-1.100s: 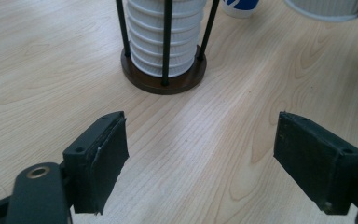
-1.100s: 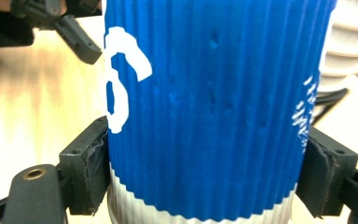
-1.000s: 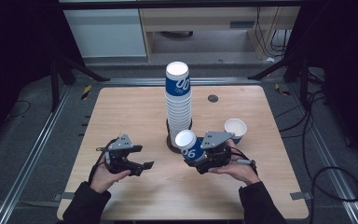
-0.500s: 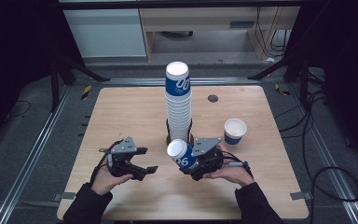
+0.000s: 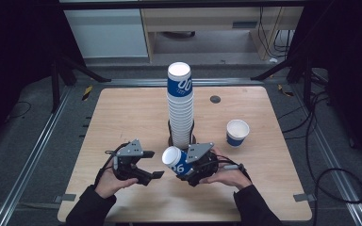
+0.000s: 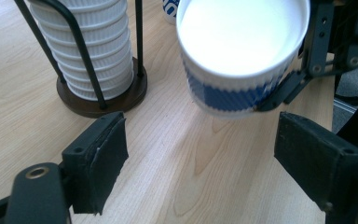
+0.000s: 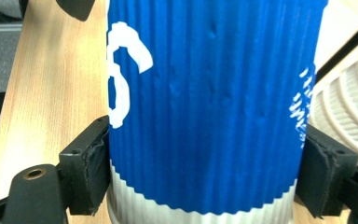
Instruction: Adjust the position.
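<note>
Right claw [image 5: 185,165]: pinching the held cup [image 5: 175,160] across its ribbed blue wall, pads on opposite sides, low near the white base band. I grip low so the rim end stays free.
Held cup attitude: tipped on its side off the bench [image 5: 122,117], open mouth pointing away from my right claw toward my left one; the tilt presents the rim for a handover or a check, I judge.
Left claw [image 5: 147,173]: spread, nothing between the pads; the cup's mouth hangs just ahead of and above its jaws, apart from both pads [image 6: 98,163].
Cup stack [image 5: 181,106]: upright in its wire holder [image 6: 103,95], just beyond my right claw, behind the held cup; the rods keep the tall column from toppling.
Loose cup [image 5: 237,132]: standing mouth up, well off to the outer side of my right claw, clear of both hands.
Next, as I judge: close my left claw on the rim end only once it is centred between the pads.
</note>
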Motion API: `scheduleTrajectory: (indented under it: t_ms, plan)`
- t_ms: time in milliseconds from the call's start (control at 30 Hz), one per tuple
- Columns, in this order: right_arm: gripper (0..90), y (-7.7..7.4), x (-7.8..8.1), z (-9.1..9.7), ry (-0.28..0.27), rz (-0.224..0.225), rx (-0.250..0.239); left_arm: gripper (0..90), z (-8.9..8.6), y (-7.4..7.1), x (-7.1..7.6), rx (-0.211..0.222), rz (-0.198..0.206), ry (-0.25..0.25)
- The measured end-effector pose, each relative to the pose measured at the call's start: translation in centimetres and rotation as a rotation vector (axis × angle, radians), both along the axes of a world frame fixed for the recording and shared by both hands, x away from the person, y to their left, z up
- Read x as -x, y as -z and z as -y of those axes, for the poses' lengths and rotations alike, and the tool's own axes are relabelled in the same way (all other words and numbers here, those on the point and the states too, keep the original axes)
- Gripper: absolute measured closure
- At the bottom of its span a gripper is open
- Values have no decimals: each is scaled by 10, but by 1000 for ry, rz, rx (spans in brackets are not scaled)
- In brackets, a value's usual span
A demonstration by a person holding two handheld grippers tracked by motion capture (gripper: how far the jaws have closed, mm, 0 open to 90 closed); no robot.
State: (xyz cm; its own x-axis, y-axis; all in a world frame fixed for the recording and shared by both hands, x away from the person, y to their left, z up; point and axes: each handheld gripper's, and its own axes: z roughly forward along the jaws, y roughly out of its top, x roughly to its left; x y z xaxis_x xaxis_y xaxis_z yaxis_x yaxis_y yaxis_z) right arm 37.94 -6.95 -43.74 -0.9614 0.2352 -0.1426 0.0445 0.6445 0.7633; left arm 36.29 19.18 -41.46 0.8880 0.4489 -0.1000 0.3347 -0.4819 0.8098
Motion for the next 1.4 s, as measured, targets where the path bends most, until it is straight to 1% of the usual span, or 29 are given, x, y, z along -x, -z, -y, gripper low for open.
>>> scheduleTrajectory:
  t_ms: [133,567,600,733,867,933,1067,1133,1400]
  plan:
    - [186,3,1,-5,-12,-2,20,164,5,-1,0,-3,-4,14]
    - [187,10,4,-19,-49,2,56,166,16,1,-1,-12,-22,47]
    - [187,11,4,-20,-57,9,61,166,17,2,-1,-14,-23,50]
    - [187,12,6,-23,-64,7,74,169,19,3,-1,-26,-32,61]
    - [187,14,7,-26,-81,19,82,178,23,4,0,-40,-38,77]
    - [188,14,9,-28,-87,18,83,184,24,6,0,-56,-36,86]
    - [187,15,10,-29,-98,22,86,225,26,7,1,-67,-39,96]
    - [187,15,10,-29,-102,29,92,241,26,7,1,-65,-45,96]
    - [174,16,9,-29,-113,23,99,255,25,7,0,-63,-64,106]
